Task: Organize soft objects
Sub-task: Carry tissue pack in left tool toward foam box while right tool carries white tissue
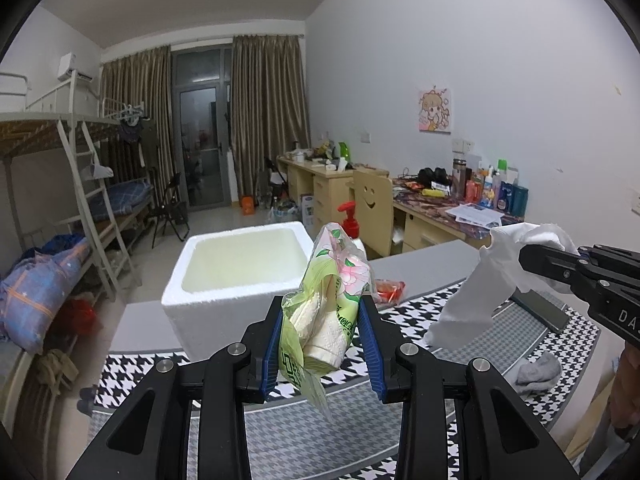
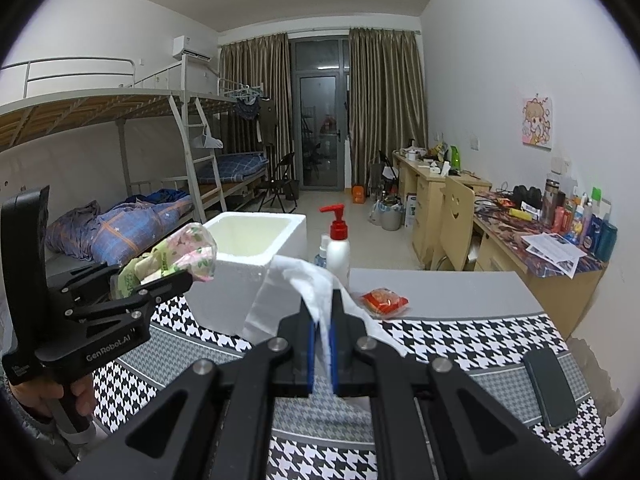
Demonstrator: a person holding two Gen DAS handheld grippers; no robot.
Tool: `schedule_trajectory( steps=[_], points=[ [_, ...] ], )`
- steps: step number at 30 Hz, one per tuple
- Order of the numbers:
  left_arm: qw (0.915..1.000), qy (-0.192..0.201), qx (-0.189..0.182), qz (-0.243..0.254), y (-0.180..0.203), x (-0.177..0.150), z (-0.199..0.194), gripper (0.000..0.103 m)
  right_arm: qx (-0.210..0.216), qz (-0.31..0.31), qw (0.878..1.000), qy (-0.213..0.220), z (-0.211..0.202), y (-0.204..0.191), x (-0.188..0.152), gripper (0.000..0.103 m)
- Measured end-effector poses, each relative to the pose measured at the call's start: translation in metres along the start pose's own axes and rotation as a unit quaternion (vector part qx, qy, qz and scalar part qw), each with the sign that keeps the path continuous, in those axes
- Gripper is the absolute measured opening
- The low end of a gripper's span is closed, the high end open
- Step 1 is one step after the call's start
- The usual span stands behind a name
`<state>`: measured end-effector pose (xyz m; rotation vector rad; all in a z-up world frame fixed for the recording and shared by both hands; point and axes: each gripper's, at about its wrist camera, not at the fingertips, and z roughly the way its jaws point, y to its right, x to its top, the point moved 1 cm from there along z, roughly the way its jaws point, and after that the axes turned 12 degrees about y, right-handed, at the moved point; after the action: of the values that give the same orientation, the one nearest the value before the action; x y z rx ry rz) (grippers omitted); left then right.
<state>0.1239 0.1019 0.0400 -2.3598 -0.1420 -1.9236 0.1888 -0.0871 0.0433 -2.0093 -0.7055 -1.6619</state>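
Observation:
My left gripper (image 1: pixel 322 312) is shut on a green floral pack of tissues (image 1: pixel 332 280), held upright above the houndstooth table cloth (image 1: pixel 460 304), in front of the open white foam box (image 1: pixel 240 264). The same pack (image 2: pixel 180 256) shows in the right wrist view at the left, clamped in the left gripper (image 2: pixel 160 276). My right gripper (image 2: pixel 323 304) is shut on a crumpled white tissue (image 2: pixel 296 288), which hangs off the table. From the left wrist view that white tissue (image 1: pixel 480 292) dangles from the right gripper (image 1: pixel 524 260) at the right. A grey cloth (image 1: pixel 538 372) lies on the table.
A pump bottle with a red top (image 2: pixel 338 248) and a small spray bottle (image 2: pixel 321 254) stand beside the foam box (image 2: pixel 248 256). A red packet (image 2: pixel 384 300) lies on the grey table strip. A dark phone (image 2: pixel 550 388) rests at the right edge. Bunk beds stand left, desks right.

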Motion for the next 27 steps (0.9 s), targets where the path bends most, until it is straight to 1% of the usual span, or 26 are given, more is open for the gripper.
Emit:
schedule_trajectory(
  steps=[8, 18, 24, 27],
  points=[
    [0.9999, 0.003, 0.012, 0.003, -0.007, 0.008, 0.007, 0.037, 0.003, 0.007, 1.0, -0.002, 0.012, 0.0, 0.009, 0.008],
    [0.9997, 0.011, 0.021, 0.011, -0.011, 0.02, 0.013, 0.037, 0.009, -0.01, 1.0, 0.001, 0.021, -0.009, 0.022, 0.008],
    [0.9993, 0.014, 0.033, 0.013, -0.017, 0.026, 0.02, 0.037, 0.013, -0.007, 1.0, 0.002, 0.026, -0.012, 0.026, 0.008],
    [0.9993, 0.016, 0.033, 0.011, -0.021, 0.03, 0.022, 0.037, 0.014, -0.004, 1.0, 0.003, 0.03, -0.012, 0.03, 0.008]
  ],
)
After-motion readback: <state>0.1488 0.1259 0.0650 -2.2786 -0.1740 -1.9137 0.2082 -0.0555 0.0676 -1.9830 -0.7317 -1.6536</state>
